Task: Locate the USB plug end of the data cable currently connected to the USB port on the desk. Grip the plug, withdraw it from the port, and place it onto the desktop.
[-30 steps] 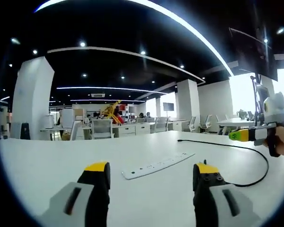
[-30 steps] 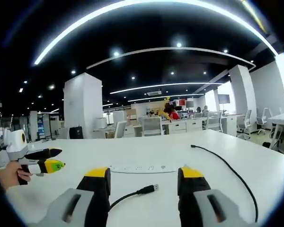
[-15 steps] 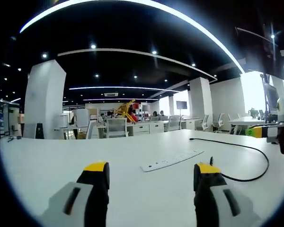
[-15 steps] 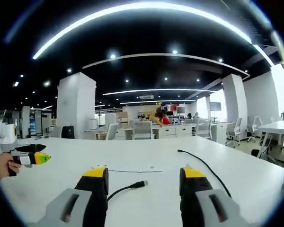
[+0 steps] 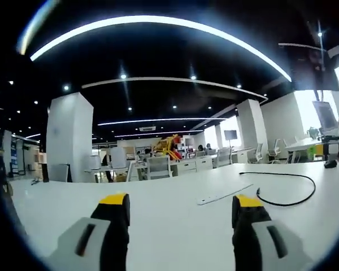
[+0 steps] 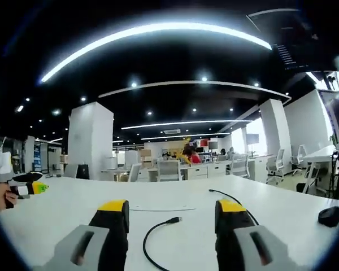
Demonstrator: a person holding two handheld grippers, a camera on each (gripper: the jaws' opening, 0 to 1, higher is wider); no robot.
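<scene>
The black data cable (image 6: 150, 237) lies loose on the white desk (image 6: 73, 209). Its USB plug (image 6: 174, 220) rests on the desktop between my right gripper's jaws, apart from both, a little short of the white port strip (image 6: 158, 209). My right gripper (image 6: 172, 208) is open and holds nothing. In the left gripper view the port strip (image 5: 223, 195) lies flat ahead to the right, with the cable (image 5: 285, 200) looping beside it. My left gripper (image 5: 181, 202) is open and empty over bare desk. The left gripper (image 6: 25, 186) also appears at the far left of the right gripper view, in a hand.
A small black object (image 6: 329, 215) sits on the desk at the right. Behind the desk are white pillars (image 5: 70, 135), office chairs and further desks (image 6: 175, 166). The desk edge runs close at the right of the right gripper view.
Both cameras have sunk lower and tilted, so desk, strip and cable look flatter and farther off. The plug stays on the desktop. Both grippers remain open.
</scene>
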